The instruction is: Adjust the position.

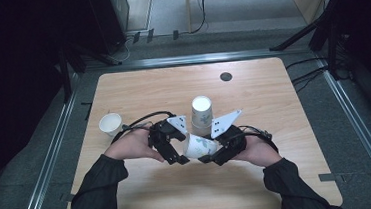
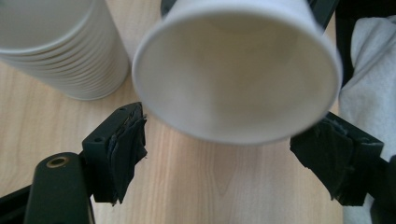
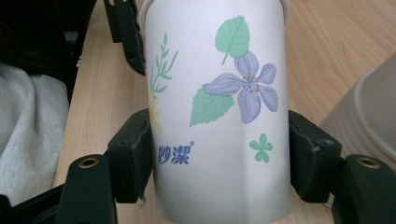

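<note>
Your right gripper [image 1: 208,155] clamps the white flower-printed paper cup [image 1: 200,146] by its sides, just above the wooden table [image 1: 253,94] near its front middle; its long axis lies nearly level, mouth toward your left gripper [image 1: 175,153]. That gripper's pads stand released beside the rim, not touching. The tall stack of white paper cups [image 1: 202,114] stands just behind, and a single small white paper cup [image 1: 110,124] sits well apart at left.

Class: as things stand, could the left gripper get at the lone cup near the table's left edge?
Probably yes. The left gripper is open, its pads clear of the flowered cup that the right gripper clamps. Bare table lies between it and the lone cup, with nothing in the way.
</note>
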### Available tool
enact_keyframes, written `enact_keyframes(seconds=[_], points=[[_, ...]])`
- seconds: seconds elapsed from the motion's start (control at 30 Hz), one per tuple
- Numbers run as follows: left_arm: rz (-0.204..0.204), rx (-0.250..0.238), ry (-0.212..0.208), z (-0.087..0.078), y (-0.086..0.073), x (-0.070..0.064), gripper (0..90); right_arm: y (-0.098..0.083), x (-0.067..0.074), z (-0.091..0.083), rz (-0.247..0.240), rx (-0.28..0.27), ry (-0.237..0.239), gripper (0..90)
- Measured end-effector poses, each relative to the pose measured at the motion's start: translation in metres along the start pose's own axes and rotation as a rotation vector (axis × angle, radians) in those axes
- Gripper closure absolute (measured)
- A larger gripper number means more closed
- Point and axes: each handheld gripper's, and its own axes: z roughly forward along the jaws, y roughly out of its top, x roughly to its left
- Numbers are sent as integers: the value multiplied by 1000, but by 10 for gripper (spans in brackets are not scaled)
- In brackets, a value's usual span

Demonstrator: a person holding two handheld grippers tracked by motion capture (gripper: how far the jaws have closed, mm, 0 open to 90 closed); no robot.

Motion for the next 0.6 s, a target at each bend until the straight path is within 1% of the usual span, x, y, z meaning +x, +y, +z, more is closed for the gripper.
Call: enact_keyframes(seconds=[0.1,0.13,0.2,0.27,0.3,0.37,0.43,0.5,0.53,0.57,0.6], points=[[-21,-49,-17,-3,-6,1,184,0,-1,-5,11,-16,-7,333],[-20,-53,-14,-3,-8,1,185,-1,-1,-6,11,-20,-7,333],[-34,-70,-6,-4,-13,1,185,-1,-2,-9,13,-28,-11,333],[-39,-89,2,-6,-18,1,185,0,-2,-11,10,-34,-13,333],[-54,-108,-5,-7,-21,1,185,0,-2,-11,12,-36,-12,333],[-72,-144,-7,-8,-25,1,186,0,-2,-12,9,-37,-11,333],[-93,-190,-24,-8,-29,2,193,0,-2,-13,9,-38,-8,333],[-103,-215,-25,-8,-32,2,194,1,-2,-12,11,-41,-1,333],[-118,-232,-28,-7,-33,2,195,1,-2,-11,11,-42,1,332],[-125,-247,-44,-7,-34,2,202,1,-2,-11,11,-41,4,333],[-131,-263,-50,-6,-36,2,207,1,-2,-10,9,-41,7,332]])
